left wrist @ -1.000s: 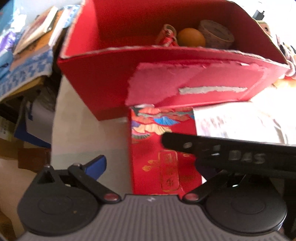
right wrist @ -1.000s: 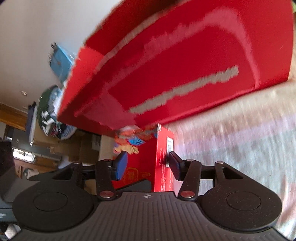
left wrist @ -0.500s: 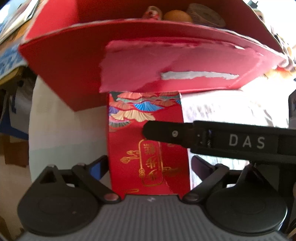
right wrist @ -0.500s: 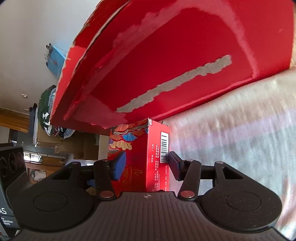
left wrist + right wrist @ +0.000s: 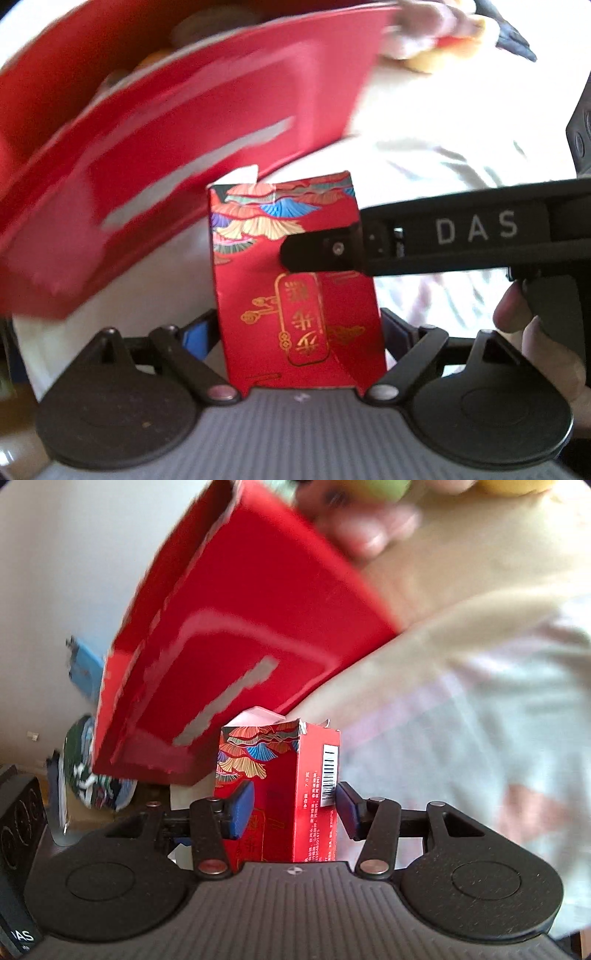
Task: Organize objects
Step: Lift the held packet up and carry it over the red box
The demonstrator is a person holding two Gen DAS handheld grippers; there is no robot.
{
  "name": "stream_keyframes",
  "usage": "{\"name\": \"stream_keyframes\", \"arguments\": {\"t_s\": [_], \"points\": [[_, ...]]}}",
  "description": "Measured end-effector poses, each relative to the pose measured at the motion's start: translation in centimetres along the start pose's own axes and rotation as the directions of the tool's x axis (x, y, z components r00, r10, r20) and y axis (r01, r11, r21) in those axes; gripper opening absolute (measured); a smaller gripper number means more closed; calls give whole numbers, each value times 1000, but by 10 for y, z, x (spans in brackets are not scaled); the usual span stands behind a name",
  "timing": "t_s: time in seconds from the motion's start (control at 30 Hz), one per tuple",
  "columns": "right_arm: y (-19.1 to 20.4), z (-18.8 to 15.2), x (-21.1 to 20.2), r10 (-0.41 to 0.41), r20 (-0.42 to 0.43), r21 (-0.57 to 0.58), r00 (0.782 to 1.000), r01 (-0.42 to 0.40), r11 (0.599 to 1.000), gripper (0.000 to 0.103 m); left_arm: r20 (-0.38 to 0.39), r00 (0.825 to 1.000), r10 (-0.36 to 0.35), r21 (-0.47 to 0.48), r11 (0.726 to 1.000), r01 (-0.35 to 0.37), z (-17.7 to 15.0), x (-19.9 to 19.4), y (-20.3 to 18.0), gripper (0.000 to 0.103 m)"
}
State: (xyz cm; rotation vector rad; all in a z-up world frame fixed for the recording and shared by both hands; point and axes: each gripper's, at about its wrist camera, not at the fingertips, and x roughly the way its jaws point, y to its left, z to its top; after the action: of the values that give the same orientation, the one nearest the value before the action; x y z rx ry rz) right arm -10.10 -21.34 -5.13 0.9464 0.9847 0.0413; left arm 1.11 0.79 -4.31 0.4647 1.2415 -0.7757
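Pale cloth (image 5: 461, 746) is spread under everything. Nearest, the small red carton (image 5: 295, 797) is pinched by the right gripper (image 5: 295, 808) and flanked by the left gripper (image 5: 299, 332), contact unclear. Behind it, the big red box (image 5: 184, 147) is blurred, contents unreadable.

I see the small red carton (image 5: 291, 794), printed with gold characters, coloured fans and a barcode on its narrow side, standing upright with its top torn open, just in front of the big red cardboard box (image 5: 177, 122) with scuffed, peeled walls.
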Motion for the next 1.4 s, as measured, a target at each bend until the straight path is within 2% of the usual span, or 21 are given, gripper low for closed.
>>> {"name": "stream_keyframes", "arguments": {"t_s": [0.2, 0.3, 0.4, 0.53, 0.67, 0.8, 0.93, 1.1, 1.23, 1.4], "points": [[-25, -4, -59, -35, 166, 32, 986, 30, 999, 52, 84, 996, -20, 204, 979, 3, 21, -15, -47, 87], [-25, -9, -82, -49, 255, 49, 966, 37, 998, 52, 142, 989, -30, 290, 957, -13, 27, -26, -69, 87], [-6, -15, -97, -60, 350, 31, 935, 52, 998, 52, 199, 978, -53, 333, 943, -17, 37, -43, -73, 87], [15, -15, -114, -50, 456, -15, 889, 64, 998, 51, 266, 961, -72, 339, 941, -23, 46, -63, -69, 87], [34, -7, -118, -1, 526, -68, 850, 43, 997, 49, 337, 938, -81, 301, 953, -26, 61, -84, -70, 87], [53, 10, -117, 72, 551, -140, 831, 7, 990, 49, 421, 906, -42, 245, 967, -68, 56, -111, -47, 87], [78, 33, -98, 160, 511, -218, 844, -53, 975, 49, 476, 878, 47, 161, 977, -140, 67, -116, -23, 87], [106, 68, -53, 257, 354, -252, 899, -172, 952, 49, 480, 860, 175, 20, 978, -210, 67, -126, 25, 87], [123, 92, -4, 289, 210, -241, 934, -237, 941, 48, 428, 873, 233, -89, 972, -216, 61, -124, 69, 87], [140, 117, 56, 260, 67, -243, 963, -236, 941, 48, 347, 897, 273, -167, 959, -227, 48, -103, 109, 87]]}}
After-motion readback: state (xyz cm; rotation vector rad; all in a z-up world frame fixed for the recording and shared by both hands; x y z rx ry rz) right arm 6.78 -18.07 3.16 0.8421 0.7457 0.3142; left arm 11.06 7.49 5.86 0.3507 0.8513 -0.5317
